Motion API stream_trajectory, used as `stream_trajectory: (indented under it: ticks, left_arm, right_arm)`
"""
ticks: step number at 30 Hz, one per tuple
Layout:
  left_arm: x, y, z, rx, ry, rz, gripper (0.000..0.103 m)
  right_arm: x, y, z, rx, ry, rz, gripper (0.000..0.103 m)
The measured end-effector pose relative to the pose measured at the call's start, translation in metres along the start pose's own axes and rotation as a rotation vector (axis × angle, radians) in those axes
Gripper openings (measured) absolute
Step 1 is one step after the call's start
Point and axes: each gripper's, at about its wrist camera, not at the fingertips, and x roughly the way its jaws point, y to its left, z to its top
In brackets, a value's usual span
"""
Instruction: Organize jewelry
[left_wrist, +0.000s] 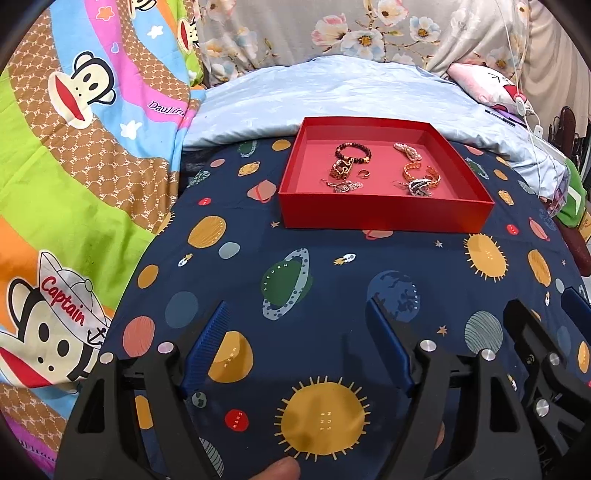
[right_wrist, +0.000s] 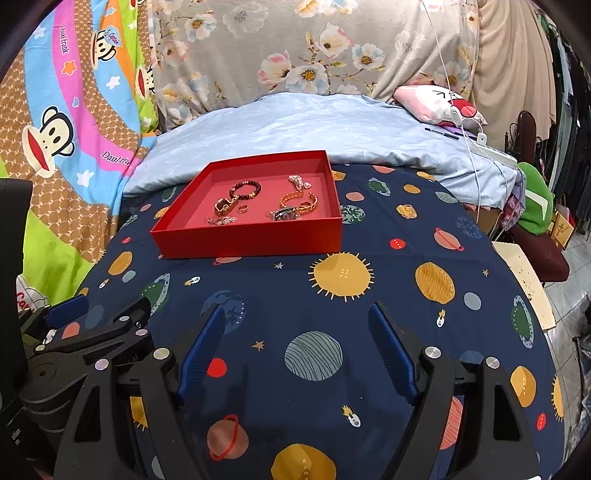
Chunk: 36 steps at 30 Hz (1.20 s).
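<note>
Soft bedding under the planet sheet (left_wrist: 295, 280) bears the red tray (left_wrist: 384, 214) where the jewelry (left_wrist: 347, 162) lies tangled, well beyond both empty, spread grippers (left_wrist: 295, 347) (right_wrist: 295, 350), so a pinch may snag several pieces or tilt the tray.

Matt red cardboard box (left_wrist: 384, 218) on soft printed cotton sheet (left_wrist: 332, 280), shiny gold metal bangle (left_wrist: 421, 175) inside, glossy dark beads (left_wrist: 352, 151), ribbed blue rubbery pads (left_wrist: 207, 347) up front.
</note>
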Motion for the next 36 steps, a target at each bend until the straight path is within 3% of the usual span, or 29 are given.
stream_trajectory:
  ticks: [5, 36]
  left_arm:
    - [-0.0012, 0.0025, -0.0011, -0.005, -0.001, 0.017, 0.080]
    - [-0.0026, 0.0042, -0.0037, -0.018, -0.002, 0.039, 0.080]
  right_arm:
    - [-0.0022, 0.0015, -0.0030, 0.002, 0.001, 0.004, 0.078]
    - [-0.0010, 0.0047, -0.0057, 0.022, 0.011, 0.015, 0.078]
